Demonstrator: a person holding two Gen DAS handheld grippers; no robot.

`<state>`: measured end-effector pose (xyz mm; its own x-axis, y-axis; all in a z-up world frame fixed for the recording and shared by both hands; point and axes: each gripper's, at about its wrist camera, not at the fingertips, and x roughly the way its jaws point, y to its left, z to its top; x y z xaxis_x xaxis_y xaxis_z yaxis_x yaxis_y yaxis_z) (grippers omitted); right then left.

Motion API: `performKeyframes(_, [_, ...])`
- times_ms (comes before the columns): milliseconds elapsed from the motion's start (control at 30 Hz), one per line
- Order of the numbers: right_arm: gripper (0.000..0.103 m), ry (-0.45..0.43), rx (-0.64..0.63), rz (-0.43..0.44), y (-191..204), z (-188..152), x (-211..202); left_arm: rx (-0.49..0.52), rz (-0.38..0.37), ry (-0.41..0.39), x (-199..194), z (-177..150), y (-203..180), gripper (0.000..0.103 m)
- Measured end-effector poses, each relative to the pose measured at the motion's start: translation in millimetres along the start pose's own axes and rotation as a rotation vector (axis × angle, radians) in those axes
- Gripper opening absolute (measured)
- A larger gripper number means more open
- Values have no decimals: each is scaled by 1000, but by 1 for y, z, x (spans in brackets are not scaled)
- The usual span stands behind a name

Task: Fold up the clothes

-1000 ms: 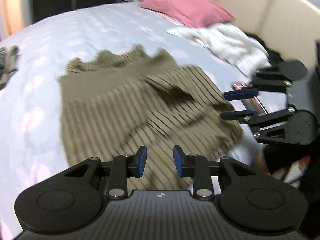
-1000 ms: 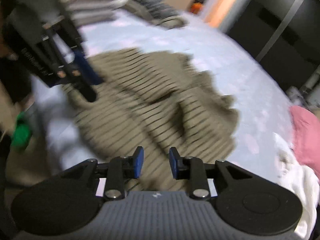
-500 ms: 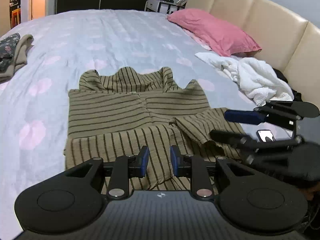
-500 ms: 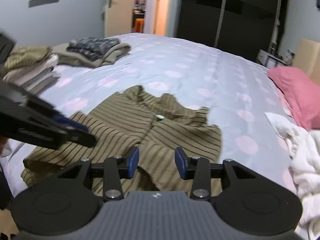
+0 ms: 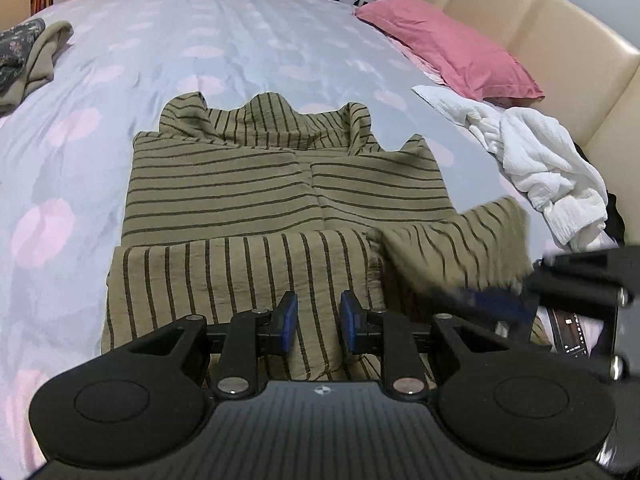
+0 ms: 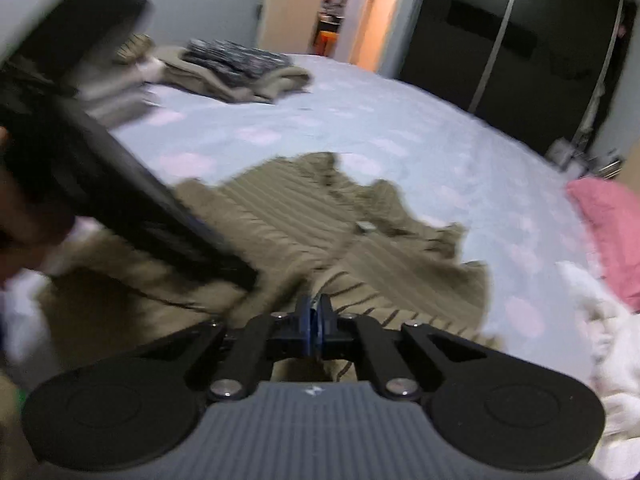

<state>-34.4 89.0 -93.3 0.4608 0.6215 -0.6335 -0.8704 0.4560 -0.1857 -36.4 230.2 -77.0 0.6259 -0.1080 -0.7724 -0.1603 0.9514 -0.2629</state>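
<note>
An olive shirt with dark stripes [image 5: 248, 184] lies partly folded on the bed, its near edge turned over into a band. My left gripper [image 5: 318, 320] hangs low over that band. Its jaws stand a little apart, and flat fabric shows through the gap without bunching. My right gripper [image 6: 315, 320] has its pads pressed together on a fold of the shirt [image 6: 360, 248] at its right flap. In the left wrist view the right gripper [image 5: 472, 300] is a blur at that flap's lower edge. The left gripper [image 6: 236, 272] is a dark blur in the right wrist view.
A pink pillow [image 5: 452, 52] and a crumpled white garment [image 5: 540, 160] lie near the beige headboard [image 5: 560, 40]. Folded clothes [image 6: 236, 68] are stacked at the bed's far side. A phone [image 5: 572, 336] lies at the right edge. A person's hand [image 6: 24, 216] holds the left gripper.
The right gripper's jaws have gone from apart to shut at the shirt's right flap, which now looks lifted and blurred. Both grippers came lower and nearer the shirt's near edge.
</note>
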Motion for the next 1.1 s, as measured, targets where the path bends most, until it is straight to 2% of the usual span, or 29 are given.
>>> performKeyframes(100, [4,61,-5,2,8,-9,14,-6,23,32,12,-3,2,20])
performKeyframes(200, [4,145,51,8,-1,-21,36,-39,31,64,26,-10,9,20])
performKeyframes(367, [8,157,118,44,-10,-30,44,-32,37,40,25,-12,9,21])
performKeyframes(400, [14,153,120,46,-9,-29,41,-31,41,37,23,-12,8,21])
performKeyframes(467, [32,130,128,42,-9,-27,34,-37,41,11,15,-13,5,21])
performKeyframes(500, [46,109,143,43,-9,-26,27,-41,39,-5,10,-14,4,21])
performKeyframes(533, [53,87,160,44,-9,-25,19,-45,37,-30,4,-16,2,22])
performKeyframes(600, [57,36,209,48,-11,-22,5,-57,40,-68,-5,-17,-1,26])
performKeyframes(633, [65,12,229,45,-12,-21,-2,-62,39,-88,-10,-18,-2,27])
performKeyframes(733, [77,-71,270,15,-13,-18,-17,-65,47,-151,-22,-19,-5,29])
performKeyframes(833, [77,-166,277,-80,-14,-14,-30,-59,73,-211,-33,-16,-5,29])
performKeyframes(900, [71,-189,291,-135,-23,-10,-32,-59,97,-238,-37,-12,-2,29])
performKeyframes(933, [61,-190,306,-157,-29,-9,-31,-69,109,-235,-36,-9,2,29])
performKeyframes(1000, [49,-170,341,-195,-43,-8,-25,-94,132,-224,-33,-5,11,29])
performKeyframes(1100, [50,-127,378,-228,-59,-12,-11,-131,177,-196,-23,-5,25,29])
